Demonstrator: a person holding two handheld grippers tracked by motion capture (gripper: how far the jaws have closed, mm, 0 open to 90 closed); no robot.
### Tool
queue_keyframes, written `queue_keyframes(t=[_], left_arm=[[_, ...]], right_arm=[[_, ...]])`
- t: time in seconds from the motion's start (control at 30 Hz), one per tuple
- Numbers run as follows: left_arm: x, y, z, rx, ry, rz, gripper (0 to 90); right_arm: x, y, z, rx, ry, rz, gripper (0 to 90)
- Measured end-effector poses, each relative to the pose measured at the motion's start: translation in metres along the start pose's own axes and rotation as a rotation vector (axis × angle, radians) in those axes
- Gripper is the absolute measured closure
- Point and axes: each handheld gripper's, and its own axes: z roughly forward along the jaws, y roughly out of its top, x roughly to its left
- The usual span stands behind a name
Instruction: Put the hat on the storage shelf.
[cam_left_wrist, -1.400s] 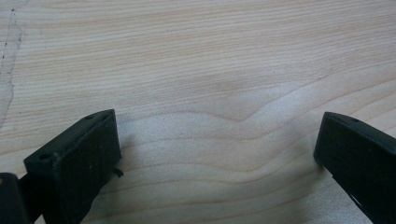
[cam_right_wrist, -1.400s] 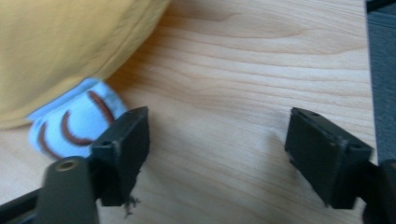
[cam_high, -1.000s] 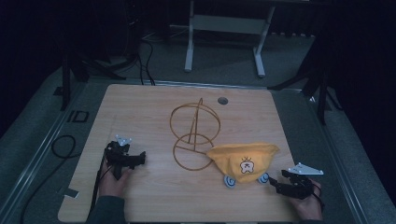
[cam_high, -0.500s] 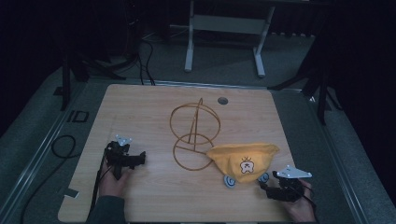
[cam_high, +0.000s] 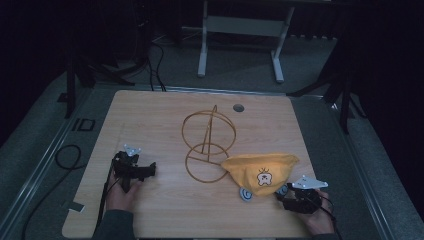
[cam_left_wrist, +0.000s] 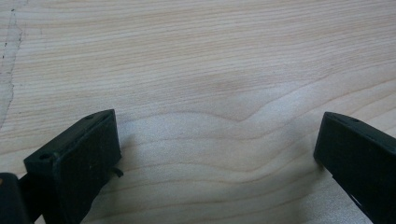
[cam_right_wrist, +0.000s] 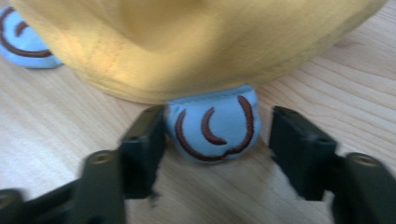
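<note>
A yellow cloth hat with a small embroidered face lies on the wooden table, at the front right. Two round blue ears stick out from under its near edge. One blue ear lies between the jaws of my right gripper, whose jaws have just been closing. The left jaw is at the ear's edge and a gap remains at the right jaw, so it is open. In the high view the right gripper sits at the hat's front right corner. My left gripper rests open over bare wood at the front left.
A gold wire stand of rings and a post stands mid-table, touching the hat's left end. The second blue ear lies left of the right gripper. A round grommet hole sits near the far edge. Cables trail off the left side.
The right hand slid left toward the hat, bringing its jaws around the blue ear, and the jaws narrowed. The left hand stayed where it was.
</note>
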Motion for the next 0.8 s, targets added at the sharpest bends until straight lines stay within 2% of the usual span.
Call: queue_keyframes(t=[0.03, 0.07, 0.1, 0.2, 0.27, 0.47, 0.8], left_arm=[[0.0, 0.0, 0.0, 0.003, 0.0, 0.004, 0.4], [0.0, 0.0, 0.0, 0.003, 0.0, 0.004, 0.4], [0.0, 0.0, 0.0, 0.002, 0.0, 0.003, 0.4], [0.0, 0.0, 0.0, 0.001, 0.0, 0.001, 0.4], [0.0, 0.0, 0.0, 0.0, 0.0, 0.0, 0.4], [0.0, 0.0, 0.0, 0.002, 0.0, 0.003, 0.4], [0.0, 0.0, 0.0, 0.0, 0.0, 0.0, 0.4]], right_arm=[[0.0, 0.0, 0.0, -0.003, 0.012, -0.003, 47.8], [0.0, 0.0, 0.0, -0.003, 0.012, -0.003, 47.8], [0.001, 0.0, -0.002, -0.005, 0.032, -0.019, 55.0], [0.002, -0.001, -0.002, -0.008, 0.043, -0.03, 59.6], [0.002, -0.001, -0.003, -0.009, 0.045, -0.03, 60.7], [0.0, 0.001, -0.011, -0.063, 0.069, 0.002, 64.1], [-0.004, 0.008, -0.025, -0.141, 0.082, 0.017, 68.6]])
